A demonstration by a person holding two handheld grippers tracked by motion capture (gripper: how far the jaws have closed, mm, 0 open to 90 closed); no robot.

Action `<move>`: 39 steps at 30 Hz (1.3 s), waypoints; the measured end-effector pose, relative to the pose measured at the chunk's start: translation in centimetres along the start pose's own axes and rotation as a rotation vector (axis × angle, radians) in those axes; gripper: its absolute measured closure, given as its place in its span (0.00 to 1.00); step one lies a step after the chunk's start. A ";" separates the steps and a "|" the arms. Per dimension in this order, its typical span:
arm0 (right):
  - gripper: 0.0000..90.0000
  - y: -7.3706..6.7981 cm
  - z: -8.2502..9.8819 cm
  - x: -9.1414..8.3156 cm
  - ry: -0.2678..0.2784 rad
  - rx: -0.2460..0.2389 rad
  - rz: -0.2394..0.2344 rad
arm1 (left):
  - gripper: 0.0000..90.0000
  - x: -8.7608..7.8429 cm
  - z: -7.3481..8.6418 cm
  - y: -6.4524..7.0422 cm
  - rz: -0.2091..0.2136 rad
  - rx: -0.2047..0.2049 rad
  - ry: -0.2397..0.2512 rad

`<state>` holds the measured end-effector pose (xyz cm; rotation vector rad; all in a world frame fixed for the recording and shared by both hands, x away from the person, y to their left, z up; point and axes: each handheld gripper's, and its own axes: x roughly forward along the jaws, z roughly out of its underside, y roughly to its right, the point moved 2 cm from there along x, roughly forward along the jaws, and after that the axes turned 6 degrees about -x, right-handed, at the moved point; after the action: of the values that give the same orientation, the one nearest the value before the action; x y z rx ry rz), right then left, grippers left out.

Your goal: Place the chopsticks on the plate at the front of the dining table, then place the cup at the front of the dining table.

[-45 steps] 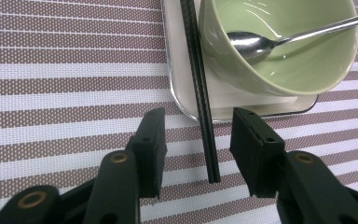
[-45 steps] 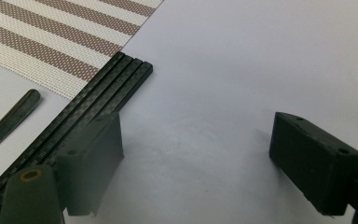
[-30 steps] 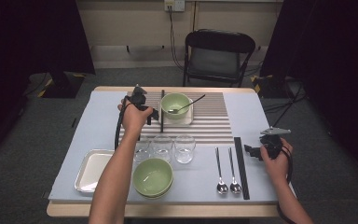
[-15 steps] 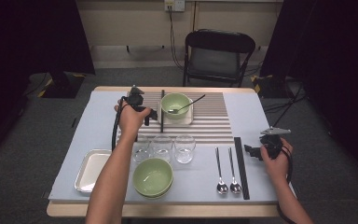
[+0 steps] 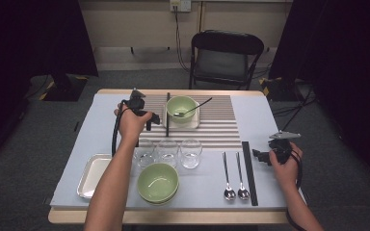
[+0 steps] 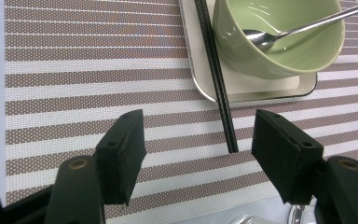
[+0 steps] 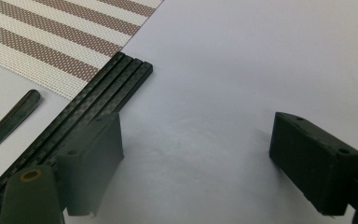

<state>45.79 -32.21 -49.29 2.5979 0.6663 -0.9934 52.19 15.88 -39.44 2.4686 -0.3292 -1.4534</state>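
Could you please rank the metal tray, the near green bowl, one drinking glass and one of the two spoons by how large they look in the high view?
1. Near green bowl and metal tray: alike, too close to rank.
2. Drinking glass.
3. Spoon: long, but much the slimmest.

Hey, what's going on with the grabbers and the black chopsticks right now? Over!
Left gripper open, jaws just widened, chopsticks lying free on tray edge. Right gripper open, empty. Nothing blocking.

Bowl (image 5: 181, 107) on tray (image 6: 256, 90); 3 glasses (image 5: 168, 151) before the placemat (image 5: 221, 126).
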 end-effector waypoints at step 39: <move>0.18 0.0 0.0 0.0 0.000 0.001 0.000 | 0.38 -1.9 0.4 -1.1 0.003 0.008 0.011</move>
<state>45.79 -32.20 -49.30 2.5984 0.6658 -0.9942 51.02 17.45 -38.45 2.4806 -0.3377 -1.4388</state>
